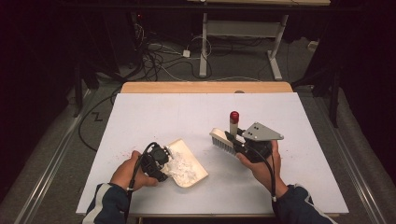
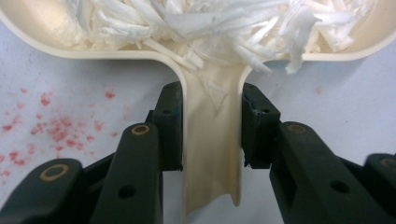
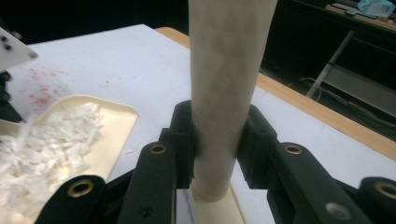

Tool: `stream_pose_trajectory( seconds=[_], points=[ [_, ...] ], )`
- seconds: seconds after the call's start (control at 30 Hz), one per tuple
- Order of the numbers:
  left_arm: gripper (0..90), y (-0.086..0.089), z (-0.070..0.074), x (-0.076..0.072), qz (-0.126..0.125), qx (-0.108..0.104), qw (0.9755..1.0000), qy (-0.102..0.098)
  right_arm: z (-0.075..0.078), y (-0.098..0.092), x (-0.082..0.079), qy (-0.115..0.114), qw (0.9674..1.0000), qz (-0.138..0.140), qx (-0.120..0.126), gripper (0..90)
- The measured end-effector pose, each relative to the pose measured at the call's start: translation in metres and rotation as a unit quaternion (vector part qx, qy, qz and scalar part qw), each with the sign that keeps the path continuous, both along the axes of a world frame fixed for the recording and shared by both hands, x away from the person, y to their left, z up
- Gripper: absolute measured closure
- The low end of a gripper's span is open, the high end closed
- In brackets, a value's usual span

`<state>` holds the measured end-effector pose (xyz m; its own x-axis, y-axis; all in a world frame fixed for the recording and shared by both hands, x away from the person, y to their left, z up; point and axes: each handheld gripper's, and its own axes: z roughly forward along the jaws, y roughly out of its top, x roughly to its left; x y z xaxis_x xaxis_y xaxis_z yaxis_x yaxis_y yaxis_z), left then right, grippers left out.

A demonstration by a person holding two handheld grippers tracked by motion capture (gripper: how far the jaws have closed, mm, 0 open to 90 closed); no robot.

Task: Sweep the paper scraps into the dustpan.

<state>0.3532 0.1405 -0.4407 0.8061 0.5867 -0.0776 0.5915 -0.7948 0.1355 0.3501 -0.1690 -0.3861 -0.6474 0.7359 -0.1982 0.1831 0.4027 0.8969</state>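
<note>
Left tool clamped on dustpan handle; pan on tabletop, full of white shreds. Right tool clamped on brush handle, brush raised beside pan. Sweeping looks mostly done; red specks remain.

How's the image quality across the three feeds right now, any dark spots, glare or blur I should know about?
High view: the white table is evenly lit, the surrounding room is nearly black, and the picture is soft overall. Left gripper view: bright and sharp on the dustpan handle, while the white shreds verge on washed out. Right gripper view: the brush handle is close and slightly blurred, with a dim background.
</note>
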Motion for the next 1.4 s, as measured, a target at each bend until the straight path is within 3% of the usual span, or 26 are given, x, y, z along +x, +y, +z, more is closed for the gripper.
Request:
stream_pose_trajectory(
  seconds=[0.2, 0.23, 0.4, 0.53, 0.57, 0.67, 0.77, 0.9, 1.17, 1.4],
  points=[
    [63.2, 0.006, 0.000, 0.001, 0.009, -0.006, 0.9999, 0.005, -0.010, 0.017, 0.016, -0.006, 0.9999, 0.008, 0.001, 70.9],
    [63.2, 0.007, 0.000, 0.001, 0.010, -0.008, 0.9999, 0.006, -0.011, 0.028, 0.024, -0.017, 0.9997, 0.018, 0.000, 70.9],
    [63.2, 0.012, 0.001, -0.001, 0.011, -0.008, 0.9999, 0.010, -0.011, 0.048, 0.034, -0.015, 0.9990, 0.040, -0.011, 71.0],
    [63.2, 0.011, 0.002, -0.001, 0.012, 0.000, 0.9999, 0.007, -0.014, 0.056, 0.030, 0.008, 0.9972, 0.073, -0.011, 70.9],
    [63.2, 0.010, 0.002, -0.002, 0.012, 0.004, 0.9999, 0.006, -0.014, 0.061, 0.024, 0.010, 0.9963, 0.081, -0.025, 70.7],
    [63.2, 0.010, 0.002, -0.002, 0.014, 0.011, 0.9998, 0.012, -0.015, 0.064, 0.019, 0.014, 0.9957, 0.087, -0.031, 70.6],
    [63.2, 0.011, 0.004, -0.002, 0.017, 0.004, 0.9998, 0.013, -0.016, 0.066, 0.015, 0.010, 0.9947, 0.095, -0.038, 70.3],
    [63.1, 0.012, 0.002, 0.000, 0.022, -0.008, 0.9996, 0.017, -0.016, 0.065, 0.012, 0.020, 0.9935, 0.108, -0.028, 70.3],
    [59.5, 0.010, 0.003, 0.001, 0.039, -0.014, 0.9991, 0.009, -0.014, 0.063, 0.005, 0.025, 0.9928, 0.113, -0.032, 70.3],
    [62.9, 0.010, 0.006, -0.001, 0.026, -0.009, 0.9996, 0.008, -0.013, 0.057, 0.005, 0.029, 0.9931, 0.111, -0.025, 70.6]
  ],
)
